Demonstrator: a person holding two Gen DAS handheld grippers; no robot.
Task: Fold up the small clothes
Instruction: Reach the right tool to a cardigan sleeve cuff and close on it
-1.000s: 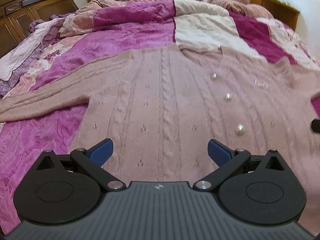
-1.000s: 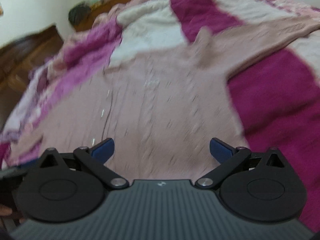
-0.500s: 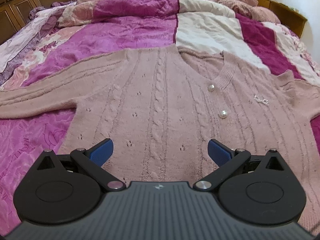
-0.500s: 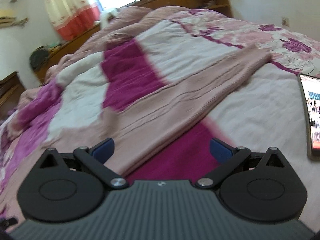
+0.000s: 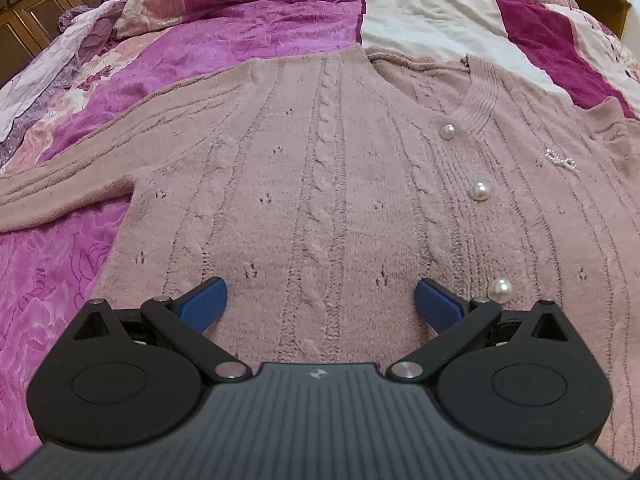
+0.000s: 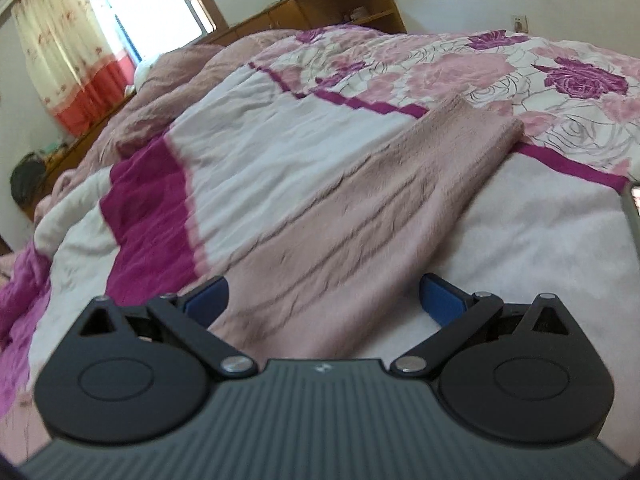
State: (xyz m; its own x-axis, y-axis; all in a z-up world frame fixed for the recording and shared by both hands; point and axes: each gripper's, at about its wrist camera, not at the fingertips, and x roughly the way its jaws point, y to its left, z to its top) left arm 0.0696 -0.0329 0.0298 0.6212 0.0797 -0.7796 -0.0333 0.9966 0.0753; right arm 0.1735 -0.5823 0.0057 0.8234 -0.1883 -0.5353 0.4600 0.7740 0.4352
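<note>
Knitwear fills the left wrist view: a dusty-pink cable-knit cardigan [image 5: 320, 184] lies flat, front up, on the magenta, white and floral patchwork bedspread [image 5: 224, 36]. Three round pearl buttons [image 5: 481, 191] run down the right of the frame, and one sleeve stretches to the left edge. The left tool [image 5: 321, 304] is over the cardigan's lower body, blue pads spread wide, released. In the right wrist view, the cardigan's other sleeve [image 6: 360, 216] runs from bottom centre toward the upper right. The right tool [image 6: 323, 300] is above it, likewise released.
</note>
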